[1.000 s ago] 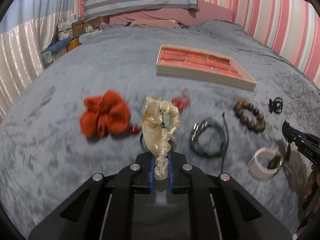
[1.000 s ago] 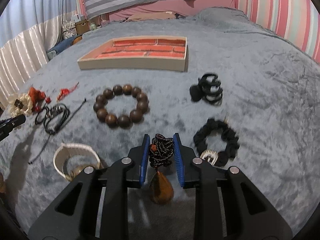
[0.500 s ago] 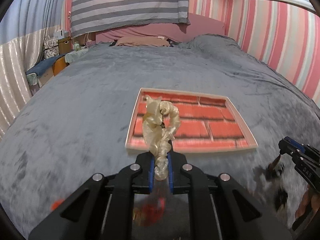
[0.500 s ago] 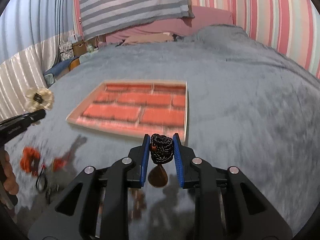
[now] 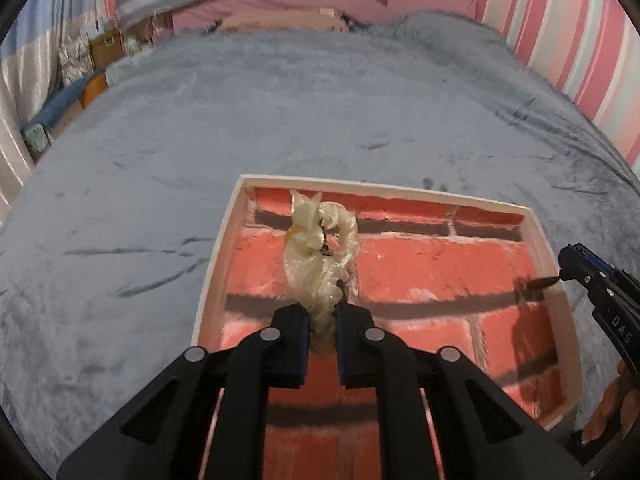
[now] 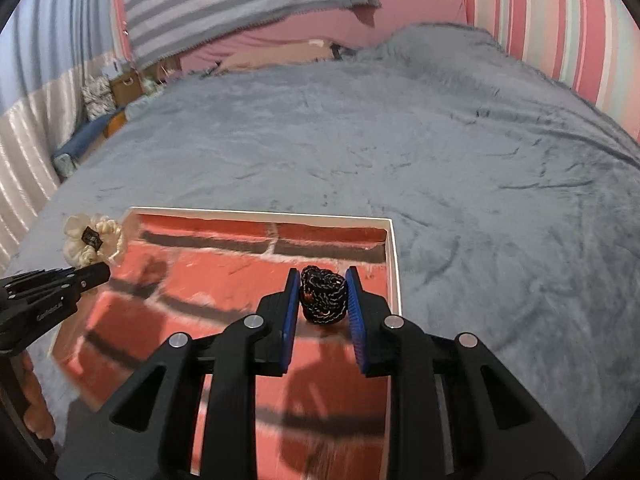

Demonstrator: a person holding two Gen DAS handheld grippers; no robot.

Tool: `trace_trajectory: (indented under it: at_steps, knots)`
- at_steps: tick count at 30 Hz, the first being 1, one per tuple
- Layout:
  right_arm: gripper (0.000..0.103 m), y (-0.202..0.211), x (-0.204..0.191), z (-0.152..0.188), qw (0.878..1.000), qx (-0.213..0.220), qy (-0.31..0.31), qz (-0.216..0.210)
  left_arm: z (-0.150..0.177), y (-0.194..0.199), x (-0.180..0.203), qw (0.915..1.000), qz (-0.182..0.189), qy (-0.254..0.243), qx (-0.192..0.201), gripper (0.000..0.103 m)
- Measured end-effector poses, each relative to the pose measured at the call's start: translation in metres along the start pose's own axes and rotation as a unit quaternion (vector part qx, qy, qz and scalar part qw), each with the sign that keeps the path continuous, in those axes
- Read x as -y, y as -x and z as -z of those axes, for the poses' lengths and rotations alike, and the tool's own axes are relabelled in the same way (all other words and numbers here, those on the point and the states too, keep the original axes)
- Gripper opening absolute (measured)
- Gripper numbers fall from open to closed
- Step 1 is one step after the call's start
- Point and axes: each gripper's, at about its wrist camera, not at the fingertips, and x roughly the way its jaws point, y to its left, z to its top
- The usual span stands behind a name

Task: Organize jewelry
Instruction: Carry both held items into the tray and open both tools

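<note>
A: Left tongs (image 5: 322, 316) status?
B: Clamping the cream scrunchie (image 5: 320, 256), hovering over the brick-patterned tray (image 5: 216, 264) toward its 10 o'clock corner.
A: Right tongs (image 6: 323, 300)?
B: Gripping the black beaded cord (image 6: 323, 294) over the tray's 3 o'clock edge. The tray is sitting on the grey bed (image 6: 460, 168).

Grey plush-blanketed bed (image 6: 460, 152) carried a shallow white-rimmed tray with red brick-pattern floor (image 5: 224, 248), lying flat at the near side.
</note>
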Motion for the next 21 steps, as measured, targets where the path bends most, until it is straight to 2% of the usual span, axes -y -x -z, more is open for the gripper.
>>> trace_trajectory:
  at_steps: [8,12,17,18,19,21]
  knots:
    - [0.023,-0.058,0.002,-0.021,0.997,-0.075,-0.009,0.016,-0.019,-0.047,-0.001,0.9981,0.015,0.009,-0.059,0.011]
    - [0.023,-0.075,0.002,-0.023,0.995,-0.099,-0.009,0.027,-0.020,-0.054,-0.002,0.9969,0.022,0.014,-0.074,0.015]
    - [0.024,-0.084,0.003,-0.025,0.993,-0.111,-0.012,0.031,-0.021,-0.052,-0.001,0.9971,0.002,0.005,-0.076,0.021]
    - [0.025,-0.084,0.003,-0.024,0.993,-0.112,-0.012,0.033,-0.022,-0.053,0.001,0.9972,-0.004,0.003,-0.074,0.026]
    - [0.035,-0.083,0.004,-0.025,0.993,-0.112,-0.014,0.033,-0.022,-0.052,0.002,0.9975,-0.009,0.001,-0.070,0.029]
    - [0.054,-0.079,0.004,-0.027,0.994,-0.101,-0.014,0.028,-0.021,-0.046,0.003,0.9982,-0.013,-0.003,-0.058,0.046]
